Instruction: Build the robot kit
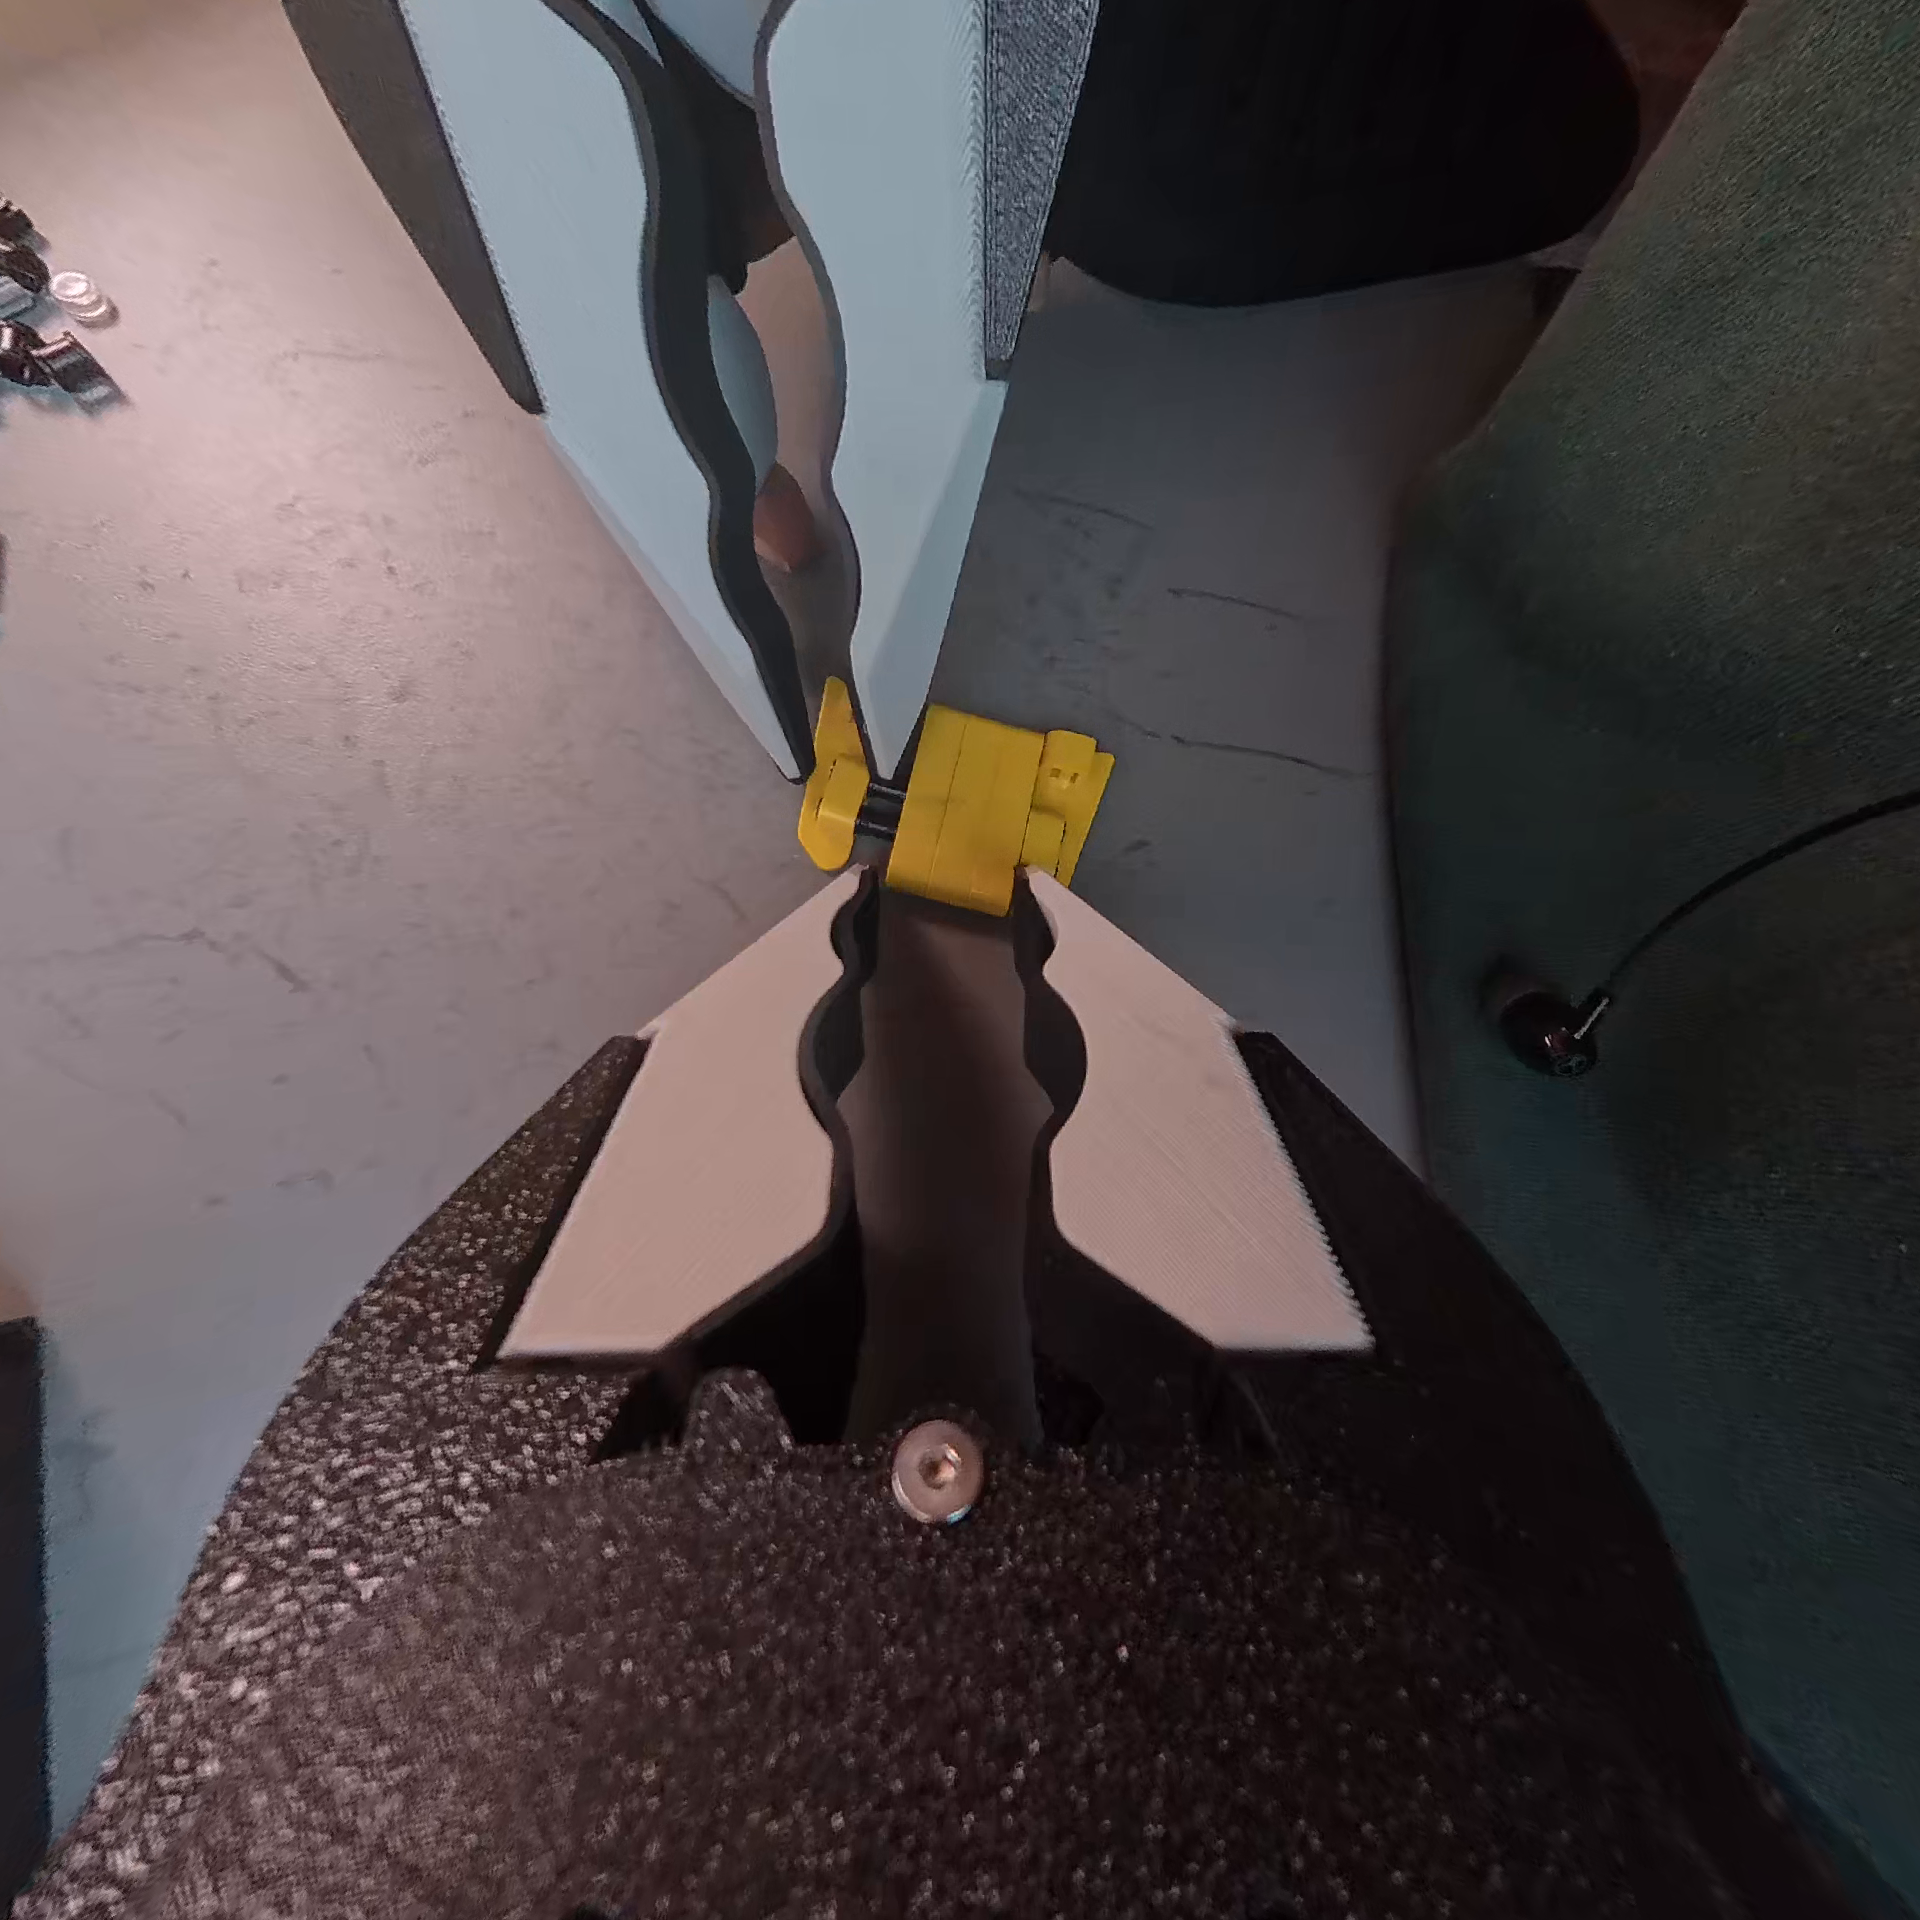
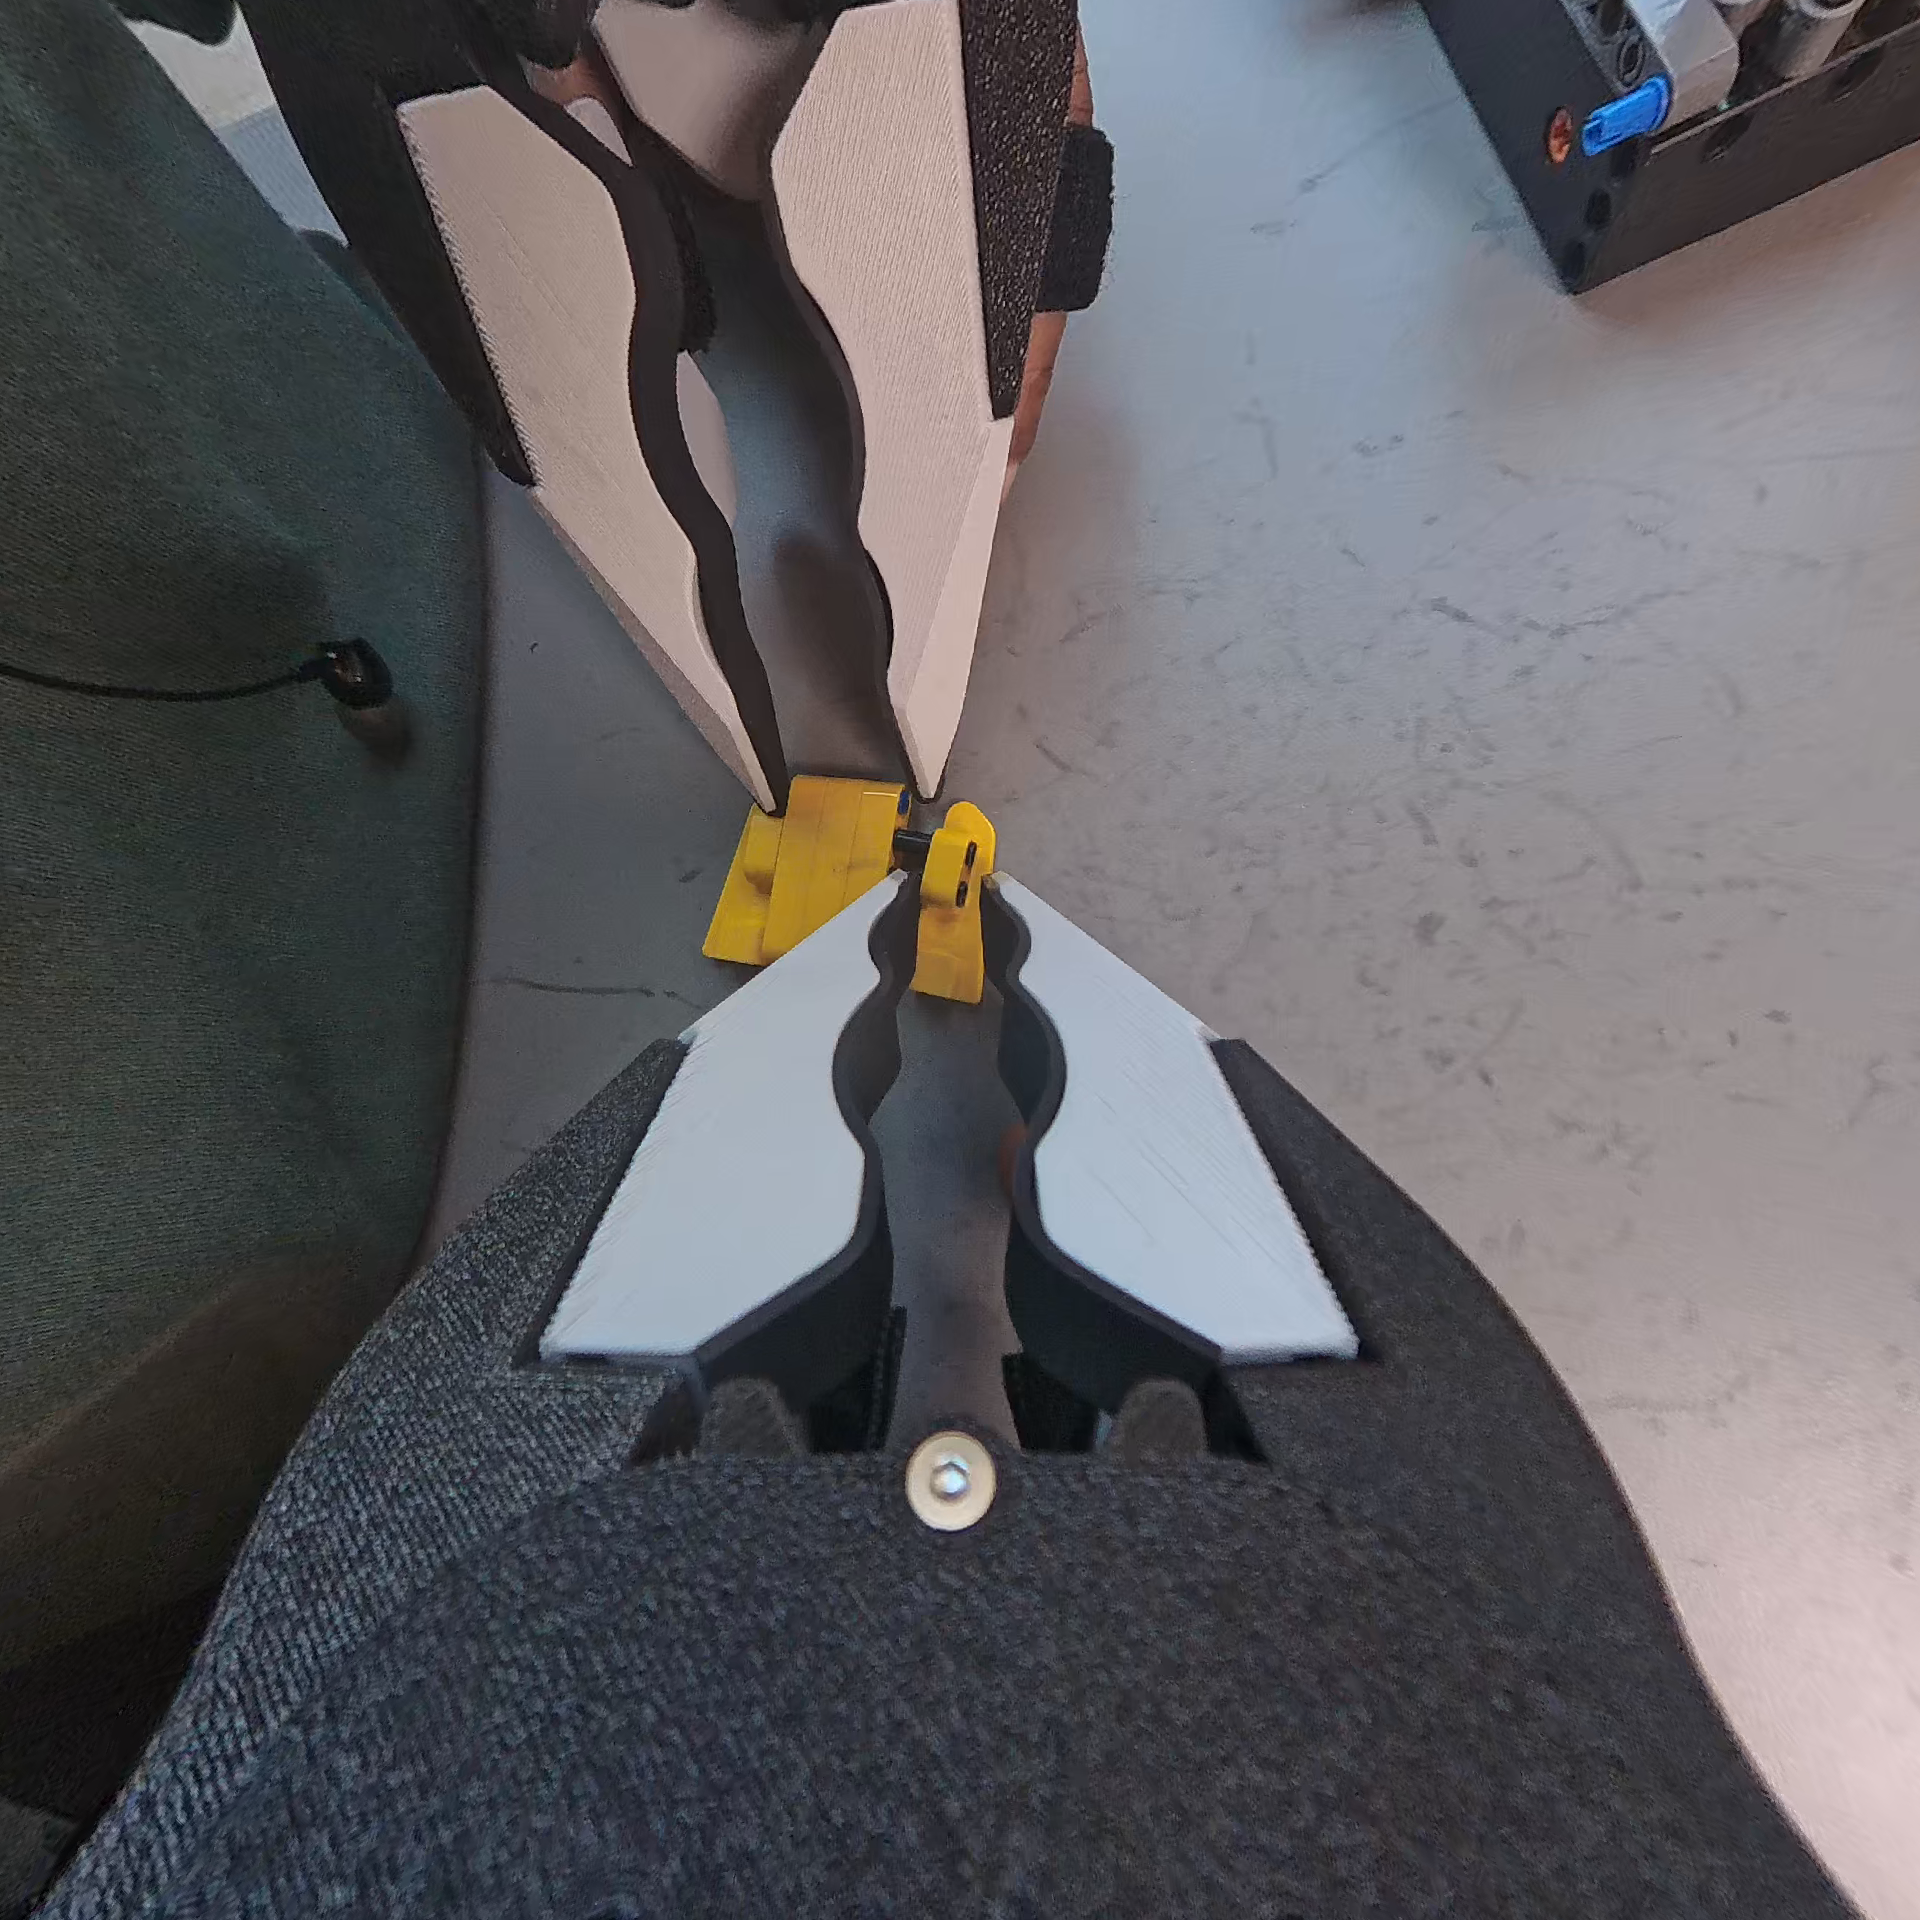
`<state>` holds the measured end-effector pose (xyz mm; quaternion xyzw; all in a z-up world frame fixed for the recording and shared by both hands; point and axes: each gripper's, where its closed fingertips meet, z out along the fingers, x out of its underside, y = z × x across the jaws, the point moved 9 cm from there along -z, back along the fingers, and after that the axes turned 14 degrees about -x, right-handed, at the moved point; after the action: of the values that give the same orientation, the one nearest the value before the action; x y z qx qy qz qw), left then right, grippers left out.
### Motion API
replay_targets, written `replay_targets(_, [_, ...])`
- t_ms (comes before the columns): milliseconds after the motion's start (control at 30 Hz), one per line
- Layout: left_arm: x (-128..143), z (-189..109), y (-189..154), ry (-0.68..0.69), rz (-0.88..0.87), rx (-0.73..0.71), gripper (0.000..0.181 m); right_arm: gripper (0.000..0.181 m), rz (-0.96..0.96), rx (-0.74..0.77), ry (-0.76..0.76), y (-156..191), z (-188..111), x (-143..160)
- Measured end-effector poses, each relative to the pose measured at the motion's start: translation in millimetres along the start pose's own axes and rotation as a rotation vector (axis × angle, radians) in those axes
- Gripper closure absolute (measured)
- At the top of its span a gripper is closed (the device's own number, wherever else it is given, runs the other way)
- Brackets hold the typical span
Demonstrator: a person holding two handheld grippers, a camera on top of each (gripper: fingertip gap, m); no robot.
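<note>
A stack of yellow toy-brick plates [image 1: 966,821] and a small yellow rounded piece [image 1: 831,805] are joined by a short black pin [image 1: 883,802], just above the grey table. My left gripper [image 1: 945,875] is shut on the yellow stack, a fingertip on each side. My right gripper [image 1: 842,774] comes in from the top, shut on the small piece. In the right wrist view my right gripper [image 2: 945,881] grips the small piece [image 2: 951,914]. The left gripper [image 2: 847,798] opposite holds the stack [image 2: 821,868]. The pin [image 2: 906,842] bridges them.
Small black and clear parts [image 1: 47,322] lie at the table's far left. A black brick frame with a blue pin [image 2: 1621,120] sits at the far right. Dark green fabric [image 1: 1683,675] with a black cable and plug [image 1: 1548,1029] borders the table [image 1: 312,727]. A dark sleeve [image 1: 1299,135] shows behind. The tips of both grippers are at nearly the same place.
</note>
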<state>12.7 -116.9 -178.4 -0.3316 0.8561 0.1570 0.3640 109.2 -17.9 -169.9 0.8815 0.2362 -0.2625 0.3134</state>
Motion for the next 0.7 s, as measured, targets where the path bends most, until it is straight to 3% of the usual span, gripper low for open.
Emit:
replay_targets(200, [0.0,0.0,0.8,0.001,-0.006,0.000,0.158,0.164,0.009,-0.019,-0.012,-0.1,-3.1,-0.2])
replay_targets(367, [0.1,-1.1,-0.1,-0.002,0.003,-0.008,0.153,0.144,0.012,0.001,-0.024,16.2,-4.2,-1.9])
replay_targets(533, [-4.7,-8.7,3.0,-0.049,0.039,0.012,0.145,0.130,-0.013,0.142,-0.064,36.7,8.0,2.5])
replay_targets(700, [-10.0,-0.2,9.6,-0.031,0.162,0.074,0.133,0.131,-0.034,0.213,-0.035,37.5,14.3,6.2])
